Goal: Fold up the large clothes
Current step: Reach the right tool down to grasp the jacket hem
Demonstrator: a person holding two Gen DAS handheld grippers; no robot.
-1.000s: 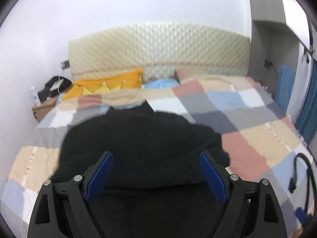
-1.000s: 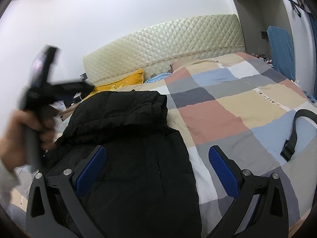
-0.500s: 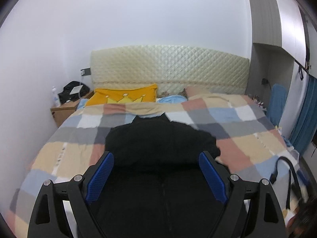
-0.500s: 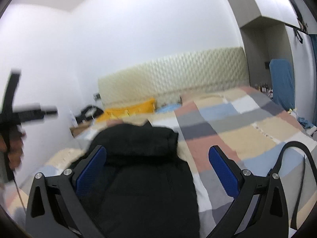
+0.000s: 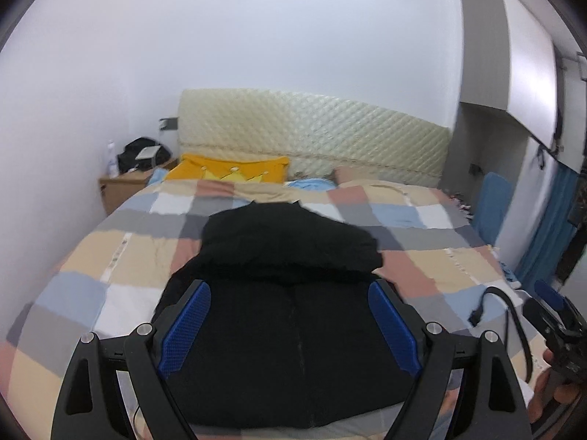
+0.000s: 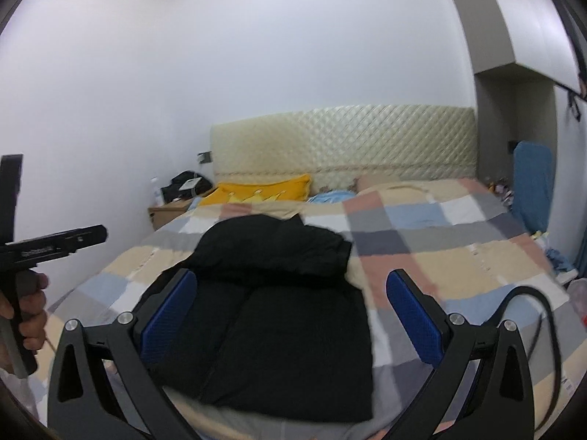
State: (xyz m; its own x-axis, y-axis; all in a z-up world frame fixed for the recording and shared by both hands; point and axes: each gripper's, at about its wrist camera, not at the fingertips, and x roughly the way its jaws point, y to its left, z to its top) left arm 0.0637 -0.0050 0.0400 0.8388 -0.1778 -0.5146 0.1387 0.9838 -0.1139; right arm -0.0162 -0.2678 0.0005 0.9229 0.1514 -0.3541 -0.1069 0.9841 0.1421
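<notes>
Left gripper [image 5: 290, 326]: fingers [image 5: 185, 326] spread wide, nothing between the pads, pointing downward over the near edge of the bed. Right gripper [image 6: 291, 315]: fingers [image 6: 414, 317] likewise spread wide and empty, angled slightly downward. A hand [image 6: 31, 302] wraps the left gripper's handle; both are raised.

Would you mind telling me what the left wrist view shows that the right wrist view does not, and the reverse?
Only the left wrist view shows the right hand-held gripper from outside, at the right edge, with fingers of the hand that grips it. Only the right wrist view shows the left hand-held gripper's black body from outside, at the left edge, gripped by a hand. Both show the black jacket lying on the checked quilt, the yellow pillow, the quilted headboard, the black strap, and open blue-padded jaws with nothing held.
</notes>
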